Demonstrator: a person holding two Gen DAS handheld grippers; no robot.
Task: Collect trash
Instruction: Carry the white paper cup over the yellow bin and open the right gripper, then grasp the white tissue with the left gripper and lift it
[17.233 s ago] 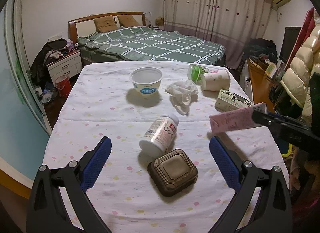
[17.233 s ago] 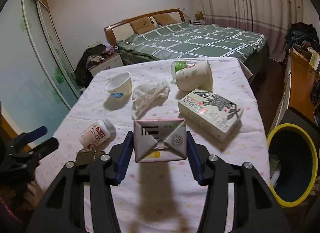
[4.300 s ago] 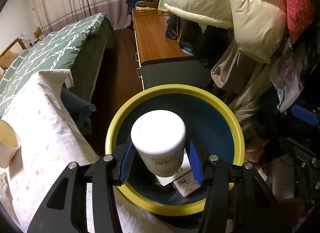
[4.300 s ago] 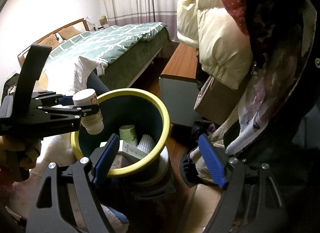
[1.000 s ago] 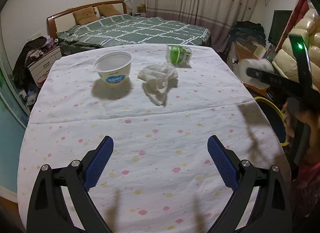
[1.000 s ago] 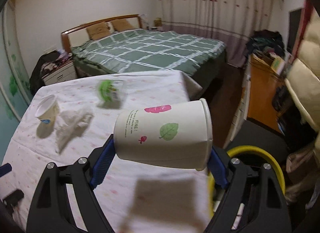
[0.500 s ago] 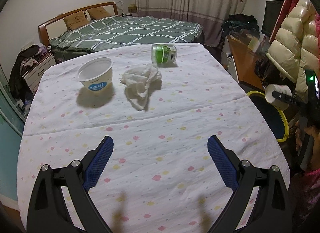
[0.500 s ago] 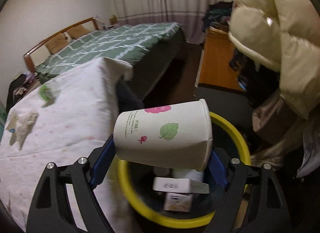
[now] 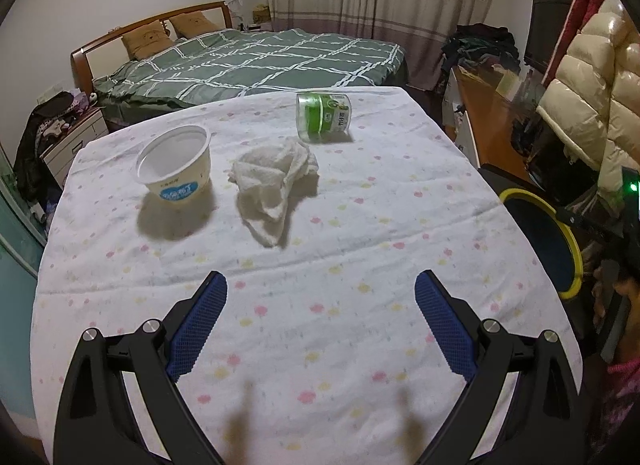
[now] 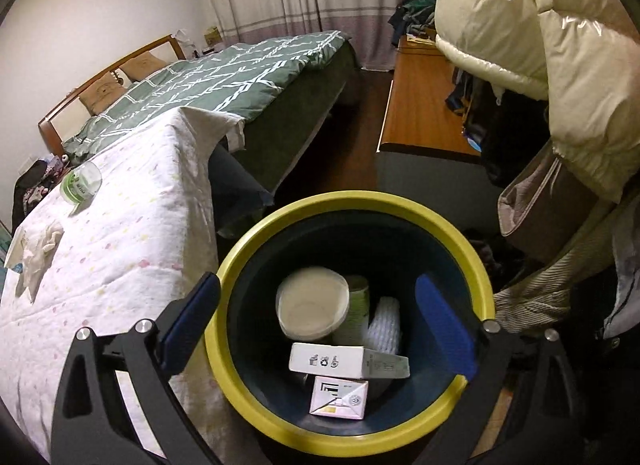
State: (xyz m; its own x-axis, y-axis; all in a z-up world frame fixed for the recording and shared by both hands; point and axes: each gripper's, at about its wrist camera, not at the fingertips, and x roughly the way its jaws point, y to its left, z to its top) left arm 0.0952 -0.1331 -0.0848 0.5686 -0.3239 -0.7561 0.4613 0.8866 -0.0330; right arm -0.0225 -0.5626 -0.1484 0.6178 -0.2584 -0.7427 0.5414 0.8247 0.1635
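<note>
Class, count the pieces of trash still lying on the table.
3: a white tub at the left, a crumpled tissue in the middle, and a green-labelled jar on its side at the far edge. None seems hidden.

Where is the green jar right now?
In the left wrist view, the green plastic jar lies on its side at the table's far edge, just behind the crumpled white tissue.

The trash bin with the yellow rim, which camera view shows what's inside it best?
The right wrist view. It looks straight down into the trash bin, showing a paper cup and cartons lying inside. The left wrist view catches only part of the bin's rim and dark inner wall beyond the table's edge, with no contents visible.
</note>
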